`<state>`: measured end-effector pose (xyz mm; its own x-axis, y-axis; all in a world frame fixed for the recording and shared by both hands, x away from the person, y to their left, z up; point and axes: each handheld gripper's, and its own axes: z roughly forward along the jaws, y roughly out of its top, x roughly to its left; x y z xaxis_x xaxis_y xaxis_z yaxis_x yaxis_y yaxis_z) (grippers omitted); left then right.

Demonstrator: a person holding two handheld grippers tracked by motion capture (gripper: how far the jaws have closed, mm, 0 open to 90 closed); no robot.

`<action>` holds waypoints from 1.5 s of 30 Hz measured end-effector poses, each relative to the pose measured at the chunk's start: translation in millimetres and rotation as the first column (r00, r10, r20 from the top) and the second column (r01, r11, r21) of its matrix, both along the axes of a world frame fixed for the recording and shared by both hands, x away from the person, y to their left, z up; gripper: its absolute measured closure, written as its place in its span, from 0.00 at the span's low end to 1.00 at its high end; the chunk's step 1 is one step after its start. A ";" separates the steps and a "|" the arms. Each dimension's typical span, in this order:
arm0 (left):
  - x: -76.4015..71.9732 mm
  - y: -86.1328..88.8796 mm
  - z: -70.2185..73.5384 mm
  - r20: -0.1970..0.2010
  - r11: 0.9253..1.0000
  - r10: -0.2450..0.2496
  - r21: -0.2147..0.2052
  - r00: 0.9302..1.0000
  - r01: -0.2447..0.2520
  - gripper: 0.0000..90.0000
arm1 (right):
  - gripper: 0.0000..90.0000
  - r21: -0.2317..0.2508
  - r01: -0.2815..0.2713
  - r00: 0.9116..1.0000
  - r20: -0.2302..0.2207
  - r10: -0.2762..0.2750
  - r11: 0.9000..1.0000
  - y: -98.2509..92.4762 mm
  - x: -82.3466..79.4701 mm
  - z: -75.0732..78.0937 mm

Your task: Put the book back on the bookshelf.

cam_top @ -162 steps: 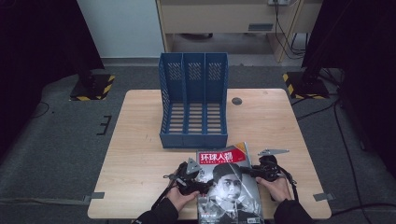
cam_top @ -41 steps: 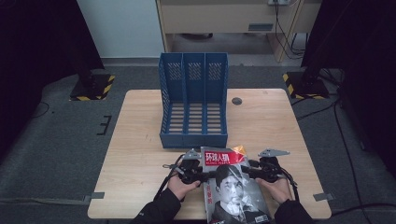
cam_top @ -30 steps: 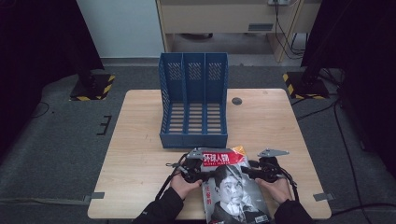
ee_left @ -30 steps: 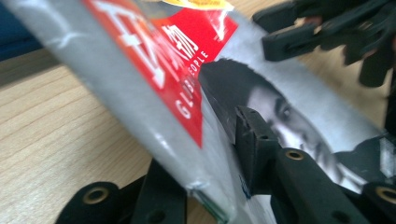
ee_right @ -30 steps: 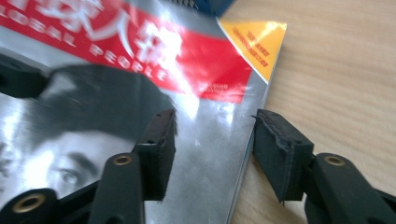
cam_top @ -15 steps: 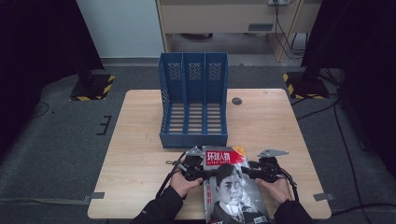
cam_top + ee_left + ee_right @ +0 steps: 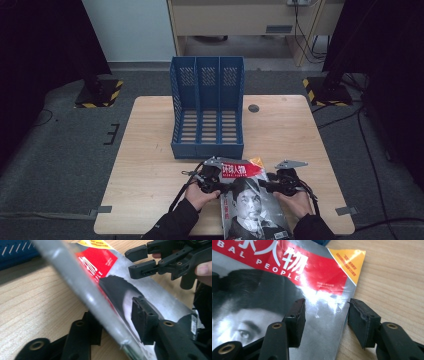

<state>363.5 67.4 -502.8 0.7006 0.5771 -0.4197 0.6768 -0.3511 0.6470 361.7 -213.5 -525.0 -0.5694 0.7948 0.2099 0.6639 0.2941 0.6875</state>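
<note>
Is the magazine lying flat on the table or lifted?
Partly lifted. In the left gripper view the magazine's left edge stands clear of the table, tilted; its right edge looks down on the wood.

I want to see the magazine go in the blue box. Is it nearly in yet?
Not yet. The magazine is lifted at its left edge, with the left gripper around that edge, jaws just opened wider. The right gripper straddles its right edge, not pinching. The blue file rack stands empty behind, so slotting it in is left.
</note>
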 end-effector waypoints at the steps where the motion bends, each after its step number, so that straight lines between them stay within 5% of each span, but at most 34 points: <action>1: 0.1 -0.8 -0.8 -0.008 1.000 0.006 0.002 1.000 -0.006 0.55 | 0.51 -0.007 -0.002 1.000 -0.010 0.002 1.000 0.9 -0.5 -0.4; 14: -4.5 0.2 -1.9 -0.001 0.998 0.068 -0.014 0.998 -0.068 0.86 | 0.48 0.011 -0.007 1.000 -0.016 0.007 1.000 1.1 -1.4 -0.9; 33: -4.3 14.6 33.3 -0.013 0.992 0.074 -0.102 0.997 -0.075 0.95 | 0.42 0.117 -0.005 1.000 0.020 0.002 0.993 -12.5 0.4 7.7; 39: -4.6 22.4 50.5 0.012 0.990 0.073 -0.124 0.997 -0.071 0.96 | 0.33 0.163 0.058 0.997 0.036 -0.065 0.985 -27.9 1.7 11.1; 45: -5.2 31.8 66.7 0.034 0.985 0.068 -0.161 0.997 -0.062 0.96 | 0.26 0.131 0.125 0.989 0.064 -0.135 0.983 -41.1 4.1 11.0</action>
